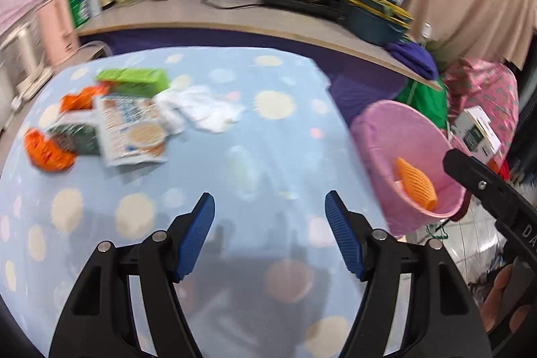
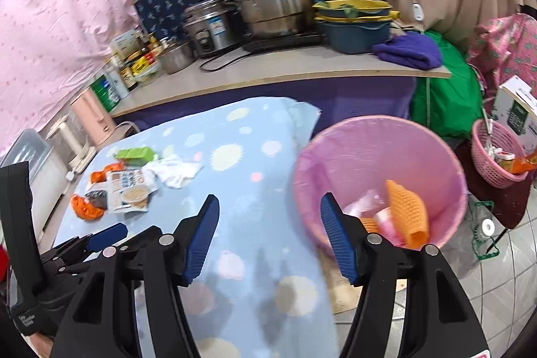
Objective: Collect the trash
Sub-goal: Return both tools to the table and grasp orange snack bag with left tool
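Your left gripper has its blue pads spread wide apart with nothing between them, hovering over the blue dotted blanket at lower centre of the left wrist view. Your right gripper is likewise spread and empty, lower centre of its own view, straddling the blanket edge and the pink trash bin. The bin sits right of centre, just beside the blanket, with an orange foam net inside. The remaining trash pile is at centre left: green carton, snack packet, white tissue, orange peel, all bunched together and touching.
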Motion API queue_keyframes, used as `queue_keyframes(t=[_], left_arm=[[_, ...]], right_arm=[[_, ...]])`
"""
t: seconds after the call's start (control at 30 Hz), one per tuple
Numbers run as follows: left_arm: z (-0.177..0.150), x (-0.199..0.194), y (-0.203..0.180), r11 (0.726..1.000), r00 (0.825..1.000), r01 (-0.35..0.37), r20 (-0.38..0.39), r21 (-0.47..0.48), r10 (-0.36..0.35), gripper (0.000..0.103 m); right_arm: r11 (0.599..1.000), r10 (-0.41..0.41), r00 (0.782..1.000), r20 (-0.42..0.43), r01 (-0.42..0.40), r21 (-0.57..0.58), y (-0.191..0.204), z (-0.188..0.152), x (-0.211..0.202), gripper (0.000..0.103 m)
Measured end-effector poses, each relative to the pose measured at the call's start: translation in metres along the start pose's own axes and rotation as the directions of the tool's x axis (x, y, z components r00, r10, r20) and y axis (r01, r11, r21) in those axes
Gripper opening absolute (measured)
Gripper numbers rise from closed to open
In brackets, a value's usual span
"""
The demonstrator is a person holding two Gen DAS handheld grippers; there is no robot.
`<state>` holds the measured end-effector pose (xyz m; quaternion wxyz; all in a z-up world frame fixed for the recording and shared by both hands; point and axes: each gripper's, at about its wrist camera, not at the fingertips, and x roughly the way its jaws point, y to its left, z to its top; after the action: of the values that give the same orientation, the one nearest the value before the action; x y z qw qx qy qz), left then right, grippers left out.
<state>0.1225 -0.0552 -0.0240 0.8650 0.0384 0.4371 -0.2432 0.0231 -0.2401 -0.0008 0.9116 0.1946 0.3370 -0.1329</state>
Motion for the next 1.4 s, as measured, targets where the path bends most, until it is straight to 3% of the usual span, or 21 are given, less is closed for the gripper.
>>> queue_keyframes(t=[0.17, 0.37, 0.57, 0.7, 0.83, 1.1, 1.13, 1.2, 1.23, 1.3, 1.4], left_arm=[[-0.008, -0.012, 0.072, 0.988, 0.996, -0.086, -0.006, -0.127, 0.086, 0.066], [-0.015, -0.022, 0.16, 0.941, 0.975, -0.219, -0.023, -0.259, 0.22, 0.07], [-0.011, -0.02, 0.235, 0.89, 0.967, -0.246, -0.028, -0.384, 0.255, 0.078], [-0.002, -0.009, 0.264, 0.876, 0.957, -0.277, -0.038, -0.395, 0.286, 0.081], [0.005, 0.004, 0.281, 0.867, 0.962, -0.266, -0.053, -0.422, 0.269, 0.084], [0.024, 0.022, 0.292, 0.883, 0.971, -0.229, -0.035, -0.41, 0.236, 0.084], [0.026, 0.027, 0.292, 0.885, 0.972, -0.228, -0.043, -0.406, 0.23, 0.083], [0.028, 0.035, 0.294, 0.893, 0.976, -0.214, -0.053, -0.396, 0.211, 0.065], [0.029, 0.037, 0.293, 0.896, 0.977, -0.209, -0.058, -0.391, 0.203, 0.064], [0.031, 0.037, 0.291, 0.902, 0.979, -0.203, -0.05, -0.38, 0.199, 0.051], [0.031, 0.037, 0.289, 0.909, 0.979, -0.203, -0.056, -0.363, 0.196, 0.039]], right_arm=[[0.998, 0.044, 0.998, -0.04, -0.046, -0.051, 0.044, -0.01, 0.017, 0.061], [0.991, 0.083, 0.992, -0.096, -0.092, -0.093, 0.087, -0.024, 0.038, 0.061], [0.983, 0.108, 0.983, -0.146, -0.127, -0.13, 0.125, -0.035, 0.059, 0.061], [0.978, 0.113, 0.979, -0.17, -0.139, -0.152, 0.141, -0.036, 0.07, 0.061], [0.975, 0.121, 0.975, -0.187, -0.153, -0.164, 0.155, -0.037, 0.081, 0.061], [0.968, 0.126, 0.97, -0.206, -0.165, -0.187, 0.174, -0.034, 0.098, 0.061], [0.968, 0.126, 0.97, -0.209, -0.166, -0.188, 0.175, -0.033, 0.102, 0.061], [0.967, 0.125, 0.969, -0.212, -0.166, -0.193, 0.177, -0.03, 0.107, 0.061], [0.966, 0.122, 0.97, -0.211, -0.165, -0.199, 0.178, -0.028, 0.11, 0.061], [0.965, 0.118, 0.97, -0.212, -0.163, -0.207, 0.181, -0.024, 0.117, 0.061], [0.964, 0.117, 0.97, -0.211, -0.162, -0.21, 0.182, -0.016, 0.129, 0.061]])
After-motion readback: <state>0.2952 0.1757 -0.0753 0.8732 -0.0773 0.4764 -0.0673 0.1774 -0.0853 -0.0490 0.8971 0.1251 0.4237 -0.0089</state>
